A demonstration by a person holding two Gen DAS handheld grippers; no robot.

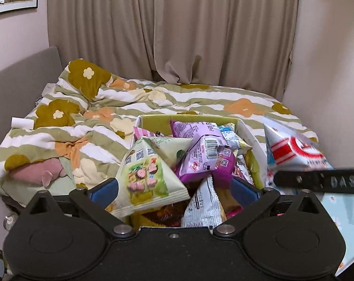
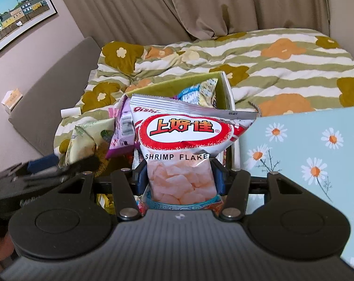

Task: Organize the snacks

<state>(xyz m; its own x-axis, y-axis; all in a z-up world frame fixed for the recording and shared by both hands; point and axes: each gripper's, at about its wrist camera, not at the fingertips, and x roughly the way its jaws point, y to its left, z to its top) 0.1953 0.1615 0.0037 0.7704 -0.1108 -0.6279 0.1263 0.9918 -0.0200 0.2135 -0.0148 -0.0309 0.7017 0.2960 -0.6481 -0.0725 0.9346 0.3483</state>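
The shrimp flake bag (image 2: 180,149) is silver and white with a red-ringed oval, red characters and black lettering over pale pink flakes. The box (image 2: 225,86) is olive green inside with white walls. In it, one snack packet (image 1: 149,171) is pale green with pink treats printed on it, and another (image 1: 207,157) is purple. The duvet (image 2: 282,70) has sage and white stripes with mustard and orange flowers. A light blue panel (image 2: 317,149) carries white, orange-centred daisies. The curtain (image 1: 177,28) is plain beige.
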